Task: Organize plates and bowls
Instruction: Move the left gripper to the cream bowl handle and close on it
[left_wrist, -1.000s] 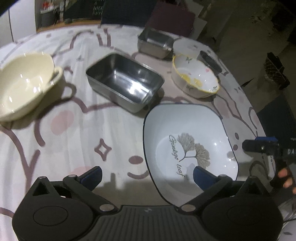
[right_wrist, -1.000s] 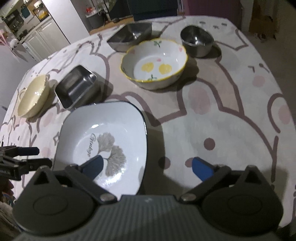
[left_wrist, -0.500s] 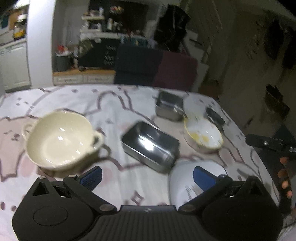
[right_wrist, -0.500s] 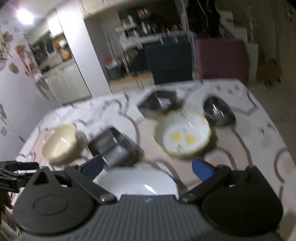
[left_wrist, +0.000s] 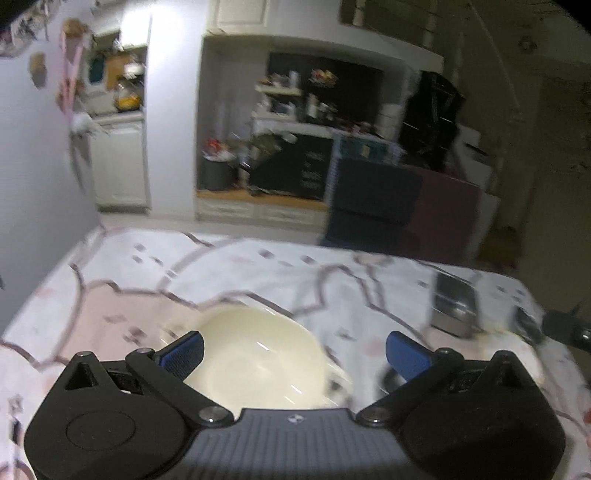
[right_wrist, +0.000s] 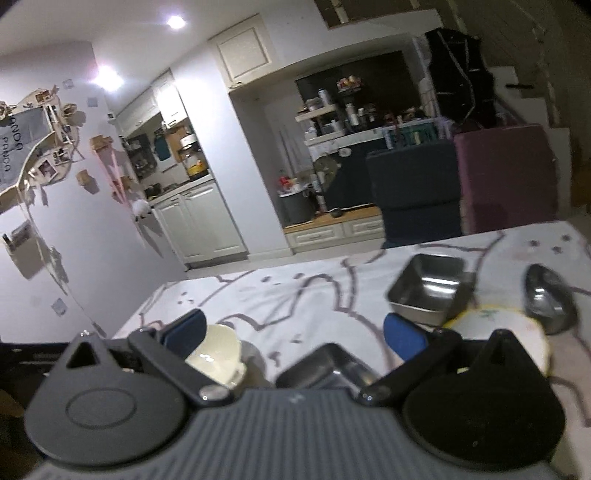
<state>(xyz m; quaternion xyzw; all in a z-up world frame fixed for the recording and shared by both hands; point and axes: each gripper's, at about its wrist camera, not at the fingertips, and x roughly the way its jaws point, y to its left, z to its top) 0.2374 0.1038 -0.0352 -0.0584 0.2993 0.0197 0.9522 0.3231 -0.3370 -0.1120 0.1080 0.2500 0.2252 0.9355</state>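
Between the open fingers of the left hand-held gripper (left_wrist: 293, 349) now sat the cream bowl (left_wrist: 258, 365), no longer the ginkgo plate; right hand-held gripper (right_wrist: 293, 334) also open, empty; nothing stacked yet.

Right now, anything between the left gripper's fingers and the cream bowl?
Nothing: in the left wrist view the open left gripper frames the cream bowl directly, with no object between.

There were two steel square tins (right_wrist: 430, 290) (right_wrist: 332, 363), two ceramic bowls (right_wrist: 218, 354) (right_wrist: 498, 325), and one round steel bowl (right_wrist: 550, 295).
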